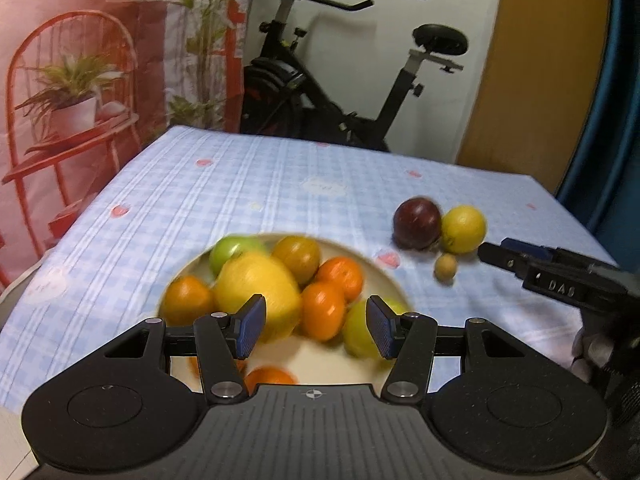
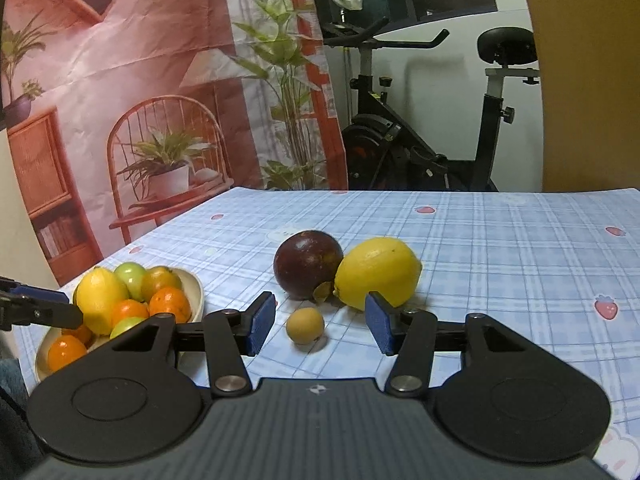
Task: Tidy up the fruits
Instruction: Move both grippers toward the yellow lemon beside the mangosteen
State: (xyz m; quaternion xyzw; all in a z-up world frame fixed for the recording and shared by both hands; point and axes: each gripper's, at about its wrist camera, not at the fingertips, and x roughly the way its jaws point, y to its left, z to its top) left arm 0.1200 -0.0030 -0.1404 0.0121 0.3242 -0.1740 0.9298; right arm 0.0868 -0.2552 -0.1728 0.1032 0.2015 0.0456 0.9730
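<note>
A cream bowl (image 1: 380,276) (image 2: 194,280) holds a lemon, oranges and green fruits. My left gripper (image 1: 316,326) hovers open just above the bowl's near side, with nothing between its blue pads. To the right on the cloth lie a dark purple fruit (image 1: 417,222) (image 2: 308,263), a yellow lemon (image 1: 463,229) (image 2: 376,272) and a small tan fruit (image 1: 445,267) (image 2: 305,325). My right gripper (image 2: 320,322) (image 1: 496,256) is open, low over the cloth. The small tan fruit sits just ahead between its fingers, untouched.
The table (image 2: 500,240) wears a blue checked cloth with strawberry prints. Behind it stand an exercise bike (image 1: 320,92) (image 2: 420,132) and a printed backdrop (image 2: 140,80). An orange panel (image 1: 540,60) is at the far right.
</note>
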